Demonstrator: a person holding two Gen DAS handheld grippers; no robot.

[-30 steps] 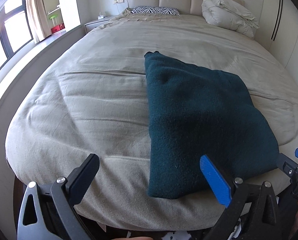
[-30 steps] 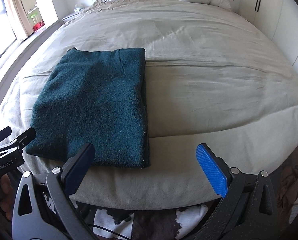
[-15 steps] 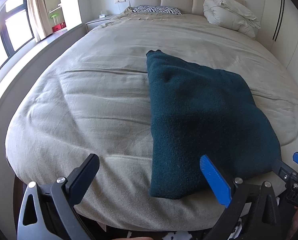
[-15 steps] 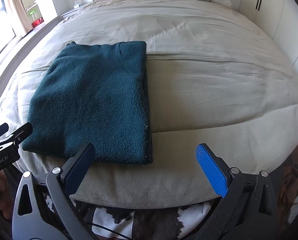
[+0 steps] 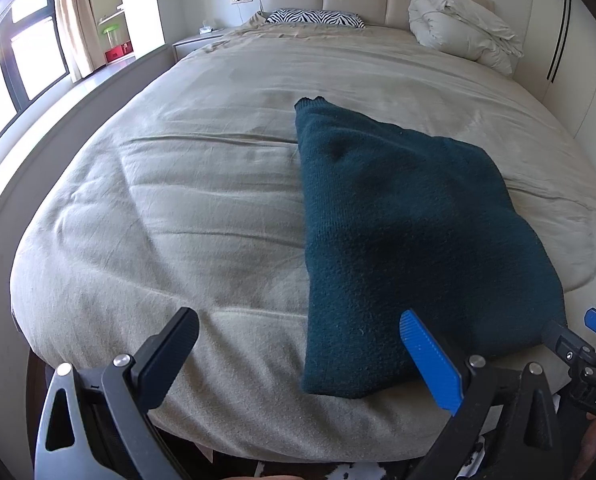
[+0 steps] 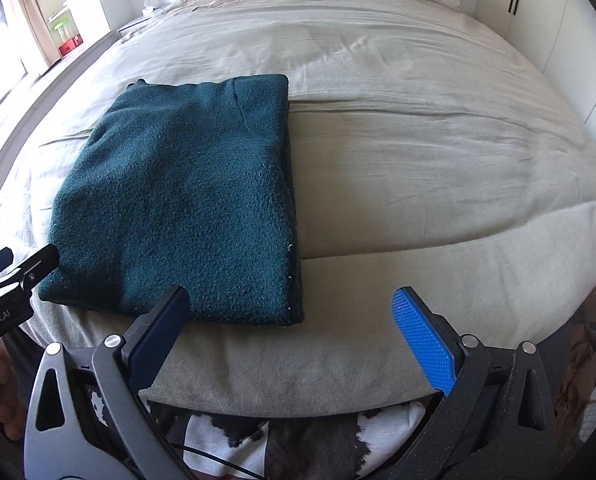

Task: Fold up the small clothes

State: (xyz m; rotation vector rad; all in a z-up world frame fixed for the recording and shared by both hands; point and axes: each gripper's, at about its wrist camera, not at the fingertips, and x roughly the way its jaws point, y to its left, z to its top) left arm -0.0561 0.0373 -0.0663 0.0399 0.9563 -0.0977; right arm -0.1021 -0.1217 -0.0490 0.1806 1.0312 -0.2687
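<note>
A dark teal knitted sweater (image 5: 401, 232) (image 6: 186, 200) lies folded into a flat rectangle near the foot edge of the bed. My left gripper (image 5: 298, 344) hovers open at the bed's foot edge, its blue finger over the sweater's near left corner, nothing held. My right gripper (image 6: 290, 316) is open too, just short of the sweater's near right corner, empty. Each gripper shows at the edge of the other's view: the right gripper (image 5: 577, 348), the left gripper (image 6: 14, 268).
The beige bed cover (image 5: 178, 200) (image 6: 437, 152) spreads wide on both sides of the sweater. A zebra-print pillow (image 5: 313, 17) and a white bundled duvet (image 5: 461, 24) lie at the headboard. A window (image 5: 26, 52) is to the left, white wardrobes (image 6: 569, 32) to the right.
Both grippers have drawn slightly closer to the bed and sweater. The sweater itself has not moved. Both grippers stay open.
</note>
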